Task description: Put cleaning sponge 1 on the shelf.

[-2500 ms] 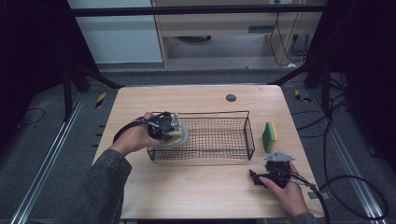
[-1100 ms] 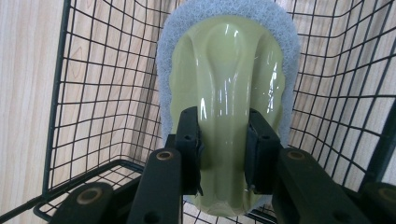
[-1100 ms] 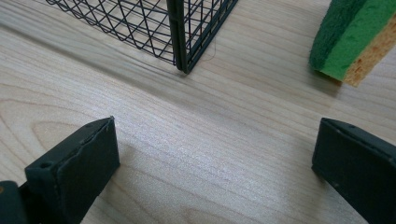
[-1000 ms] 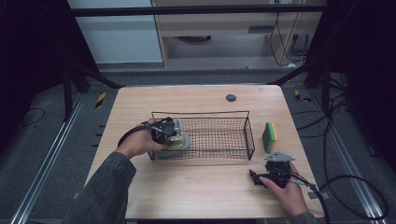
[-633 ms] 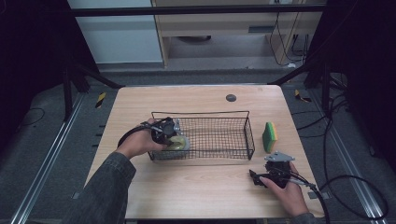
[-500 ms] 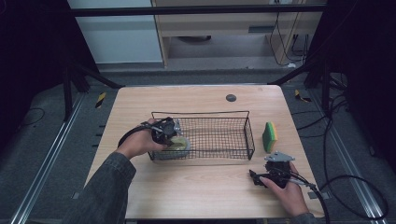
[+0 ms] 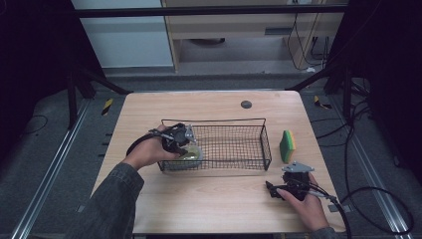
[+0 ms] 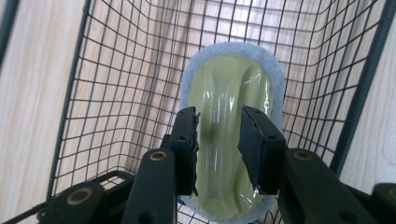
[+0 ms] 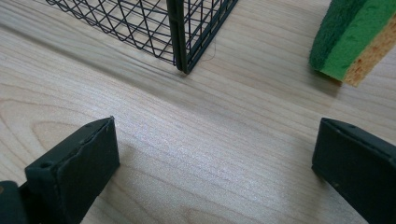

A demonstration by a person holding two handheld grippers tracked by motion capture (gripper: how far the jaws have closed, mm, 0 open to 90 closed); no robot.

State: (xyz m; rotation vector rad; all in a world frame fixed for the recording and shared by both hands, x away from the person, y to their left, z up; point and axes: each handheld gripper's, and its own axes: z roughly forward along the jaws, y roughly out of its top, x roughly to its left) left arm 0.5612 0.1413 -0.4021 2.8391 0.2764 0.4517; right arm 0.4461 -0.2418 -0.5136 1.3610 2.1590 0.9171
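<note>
While my left gripper (image 8: 218, 135) sits over the left end of the wire basket (image 7: 266, 144), its jaws have just been easing apart around the raised ridge of the grey-rimmed scrub pad (image 8: 232, 88), which lies on the basket floor right under me; I judge the pads (image 8: 186, 140) are still brushing the ridge, though the angle makes it hard to be sure they have let go. If I lift away now, the glossy yellow-green top could cling to one pad and the scrub pad would ride up, tip, or catch in the mesh. The basket wall close behind my gripper could also snag my knuckles or cable. My right gripper (image 9: 212, 161) rests on the bench (image 7: 209, 199) with jaws spread wide and nothing between them; the basket corner stands ahead to its left, and the green sponge (image 9: 355, 35) ahead to its right, both clear.
</note>
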